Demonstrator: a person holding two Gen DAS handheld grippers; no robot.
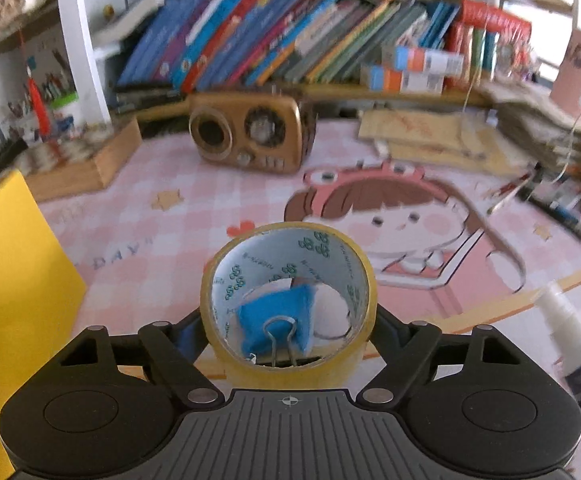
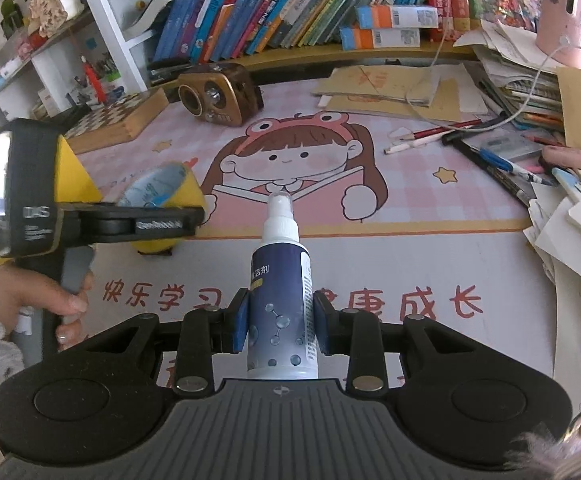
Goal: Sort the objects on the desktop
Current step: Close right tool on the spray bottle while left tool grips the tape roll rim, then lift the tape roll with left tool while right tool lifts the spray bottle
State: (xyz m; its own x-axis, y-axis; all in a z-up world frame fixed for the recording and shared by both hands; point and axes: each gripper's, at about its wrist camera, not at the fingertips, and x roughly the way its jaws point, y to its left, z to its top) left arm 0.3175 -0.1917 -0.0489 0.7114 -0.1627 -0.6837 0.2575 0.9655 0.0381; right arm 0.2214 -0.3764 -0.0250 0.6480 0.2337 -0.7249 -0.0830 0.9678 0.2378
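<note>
The left gripper [image 1: 289, 320] is straddling a roll of clear yellowish packing tape [image 1: 289, 300] standing on edge, with a finger at each side of the ring; whether the pads are pressing on it cannot be told. Through the roll's hole a blue felt piece [image 1: 276, 322] with a metal binder clip [image 1: 279, 340] is showing. The roll is sitting near the front of the pink cartoon-printed desk mat [image 1: 162, 248], just beside a yellow box [image 1: 10, 288] at the left.

The right gripper [image 2: 280, 322] is clenching a white-and-dark-blue spray bottle [image 2: 280, 300], its blue pads [image 2: 241, 320] pressing the bottle's sides, the clear cap pointing away from the camera over the mat's printed characters. In the right wrist view a hand [image 2: 56, 300] in a white sleeve is holding the left tool's handle.

Farther back, a brown retro radio [image 2: 218, 94] is standing before a row of leaning books [image 2: 274, 12], with a wooden chessboard box [image 2: 118, 120] at its left. Pens and pencils [image 2: 490, 152] are lying beside piled papers at the right.
</note>
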